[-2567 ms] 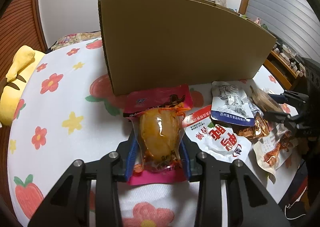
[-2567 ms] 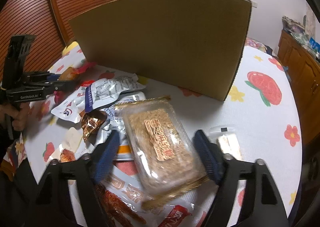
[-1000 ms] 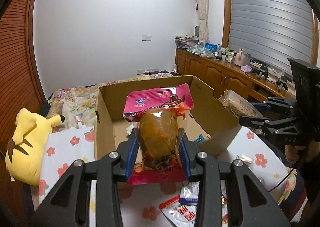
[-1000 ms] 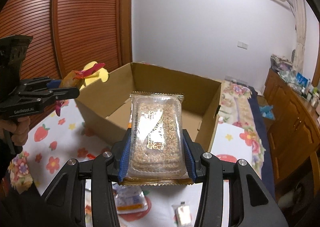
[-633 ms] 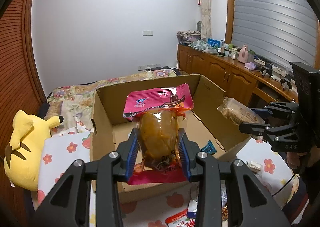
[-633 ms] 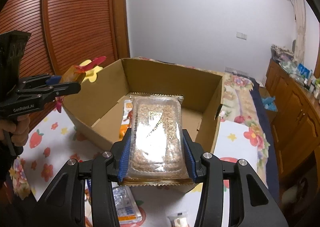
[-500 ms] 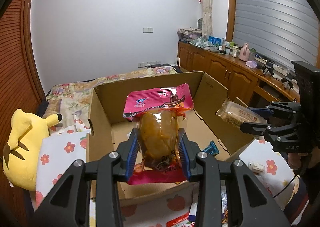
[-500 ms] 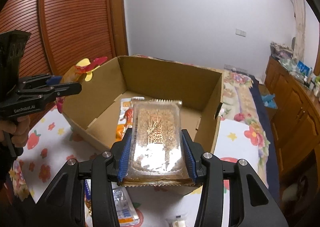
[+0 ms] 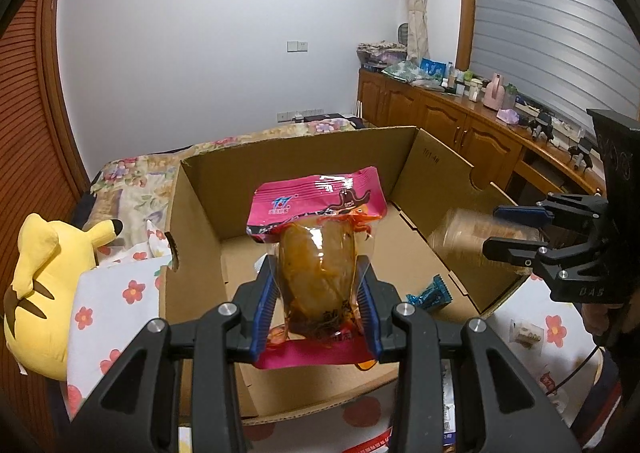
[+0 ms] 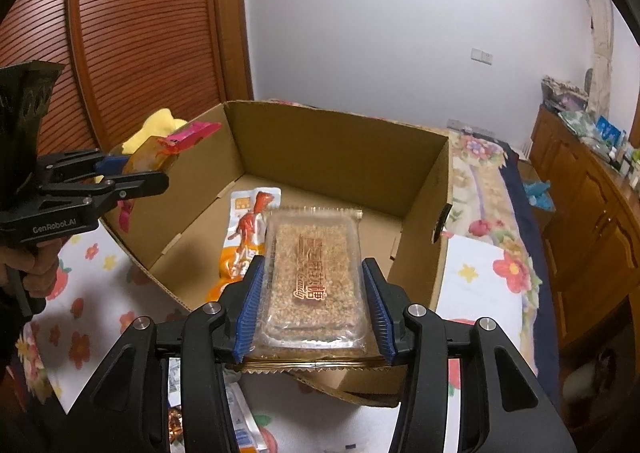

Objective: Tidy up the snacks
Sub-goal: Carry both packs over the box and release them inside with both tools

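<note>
Left gripper clamped by its blue pads on a pink-topped pouch of orange-brown marinated meat, held upright over the near edge of the open cardboard box, with a yellow plush toy off to the left on the flowered tablecloth. Inside the box: an orange snack packet flat on the floor towards the left, a small teal-wrapped candy towards the right wall. Right gripper with jaws opening, clear-wrapped sesame brittle pack between the pads above the box's near wall, pad contact not clear.
</note>
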A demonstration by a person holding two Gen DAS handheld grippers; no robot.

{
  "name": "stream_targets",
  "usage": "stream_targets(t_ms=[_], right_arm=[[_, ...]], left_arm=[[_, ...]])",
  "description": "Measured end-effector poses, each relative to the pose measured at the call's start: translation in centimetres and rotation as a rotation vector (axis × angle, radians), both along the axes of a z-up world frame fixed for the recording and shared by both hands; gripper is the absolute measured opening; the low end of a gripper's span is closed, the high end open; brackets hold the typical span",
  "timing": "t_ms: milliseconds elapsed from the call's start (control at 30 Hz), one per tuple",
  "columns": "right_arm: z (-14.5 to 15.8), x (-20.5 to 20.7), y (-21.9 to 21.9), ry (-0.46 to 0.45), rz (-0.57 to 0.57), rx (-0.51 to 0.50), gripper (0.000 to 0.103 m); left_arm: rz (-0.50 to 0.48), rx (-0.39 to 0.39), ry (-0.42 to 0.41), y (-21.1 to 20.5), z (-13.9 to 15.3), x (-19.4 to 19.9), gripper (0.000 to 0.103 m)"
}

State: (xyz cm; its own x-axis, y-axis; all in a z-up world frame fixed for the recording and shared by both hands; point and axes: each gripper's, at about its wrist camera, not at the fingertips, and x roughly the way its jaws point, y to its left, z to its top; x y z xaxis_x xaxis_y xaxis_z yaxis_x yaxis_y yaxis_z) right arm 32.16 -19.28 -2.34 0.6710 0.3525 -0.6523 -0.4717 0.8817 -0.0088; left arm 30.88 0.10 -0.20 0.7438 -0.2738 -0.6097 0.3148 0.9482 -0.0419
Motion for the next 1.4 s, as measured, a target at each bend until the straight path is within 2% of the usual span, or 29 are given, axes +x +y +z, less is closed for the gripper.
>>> stream_targets(t_ms=[467,567,633,800,1100,1400], right_arm=[[0.9,-0.9,0.1,-0.028,0.001,0.024,0.051],[1.0,-1.2,0.2,-0.034,0.004,0.020,0.051],[1.1,-1.4,0.3,-0.036,0.005,0.019,0.052],[1.4,-1.8,0.3,-0.041,0.006,0.022,0.053],[2.8,-3.7,0.4,-0.066,0.005,0.025,0.053],[4.4,-7.7,-0.1,-0.094,-0.006,0.042,0.058]], left_arm=[[0.026,0.021,0.018,0.0,-0.8,1.1,0.038],[0.037,0.016,0.027,0.3,-1.1,1.2,0.041],[0.051,0.024,0.023,0.3,-1.1,1.2,0.047],[0.041,0.036,0.015,0.2,-1.0,0.7,0.048],[0.028,0.023,-0.042,0.5,1.2,-1.6,0.048],[-0.011,0.005,-0.071,0.8,2.1,-7.1,0.053]])
